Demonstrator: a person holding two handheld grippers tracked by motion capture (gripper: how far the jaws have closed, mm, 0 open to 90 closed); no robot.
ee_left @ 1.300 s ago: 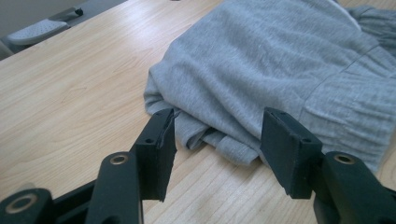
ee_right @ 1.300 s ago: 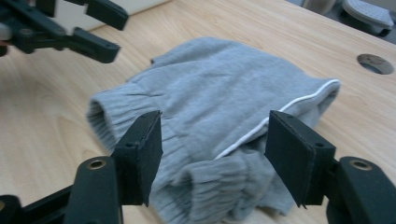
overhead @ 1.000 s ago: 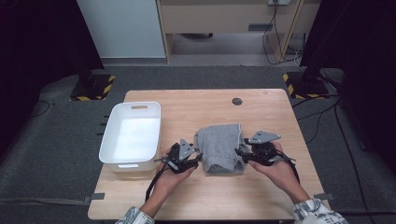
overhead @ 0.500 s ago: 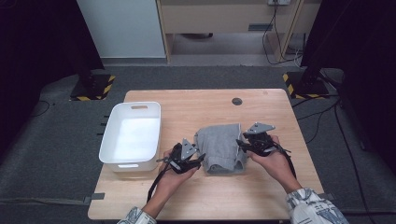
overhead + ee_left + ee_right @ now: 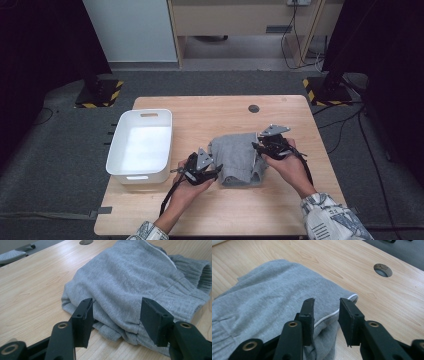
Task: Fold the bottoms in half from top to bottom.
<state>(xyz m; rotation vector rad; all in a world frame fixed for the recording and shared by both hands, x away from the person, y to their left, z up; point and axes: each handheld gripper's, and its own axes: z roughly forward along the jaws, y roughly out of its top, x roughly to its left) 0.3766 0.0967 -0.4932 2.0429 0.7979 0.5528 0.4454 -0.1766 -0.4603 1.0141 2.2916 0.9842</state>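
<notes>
A folded grey garment (image 5: 240,157) lies on the wooden table (image 5: 200,120), right of centre. My left gripper (image 5: 216,171) is at its near left corner. In the left gripper view the jaws (image 5: 116,312) flank the stacked folds of grey cloth (image 5: 130,277), which fills the gap and wrinkles against the pads. My right gripper (image 5: 257,147) sits at the garment's far right edge. Its jaws (image 5: 325,310) have just been closing and still stand apart. The cloth's edge (image 5: 269,295) and a white cord (image 5: 329,315) lie between them, unpinched.
A white plastic bin (image 5: 142,112) stands on the table's left side, close to my left hand. A round cable hole (image 5: 254,108) is in the tabletop beyond the garment. Bare wood lies in front of and behind the cloth.
My right gripper has slid away from me along the garment's right side, onto its far edge. The left gripper and the garment have stayed where they were.
</notes>
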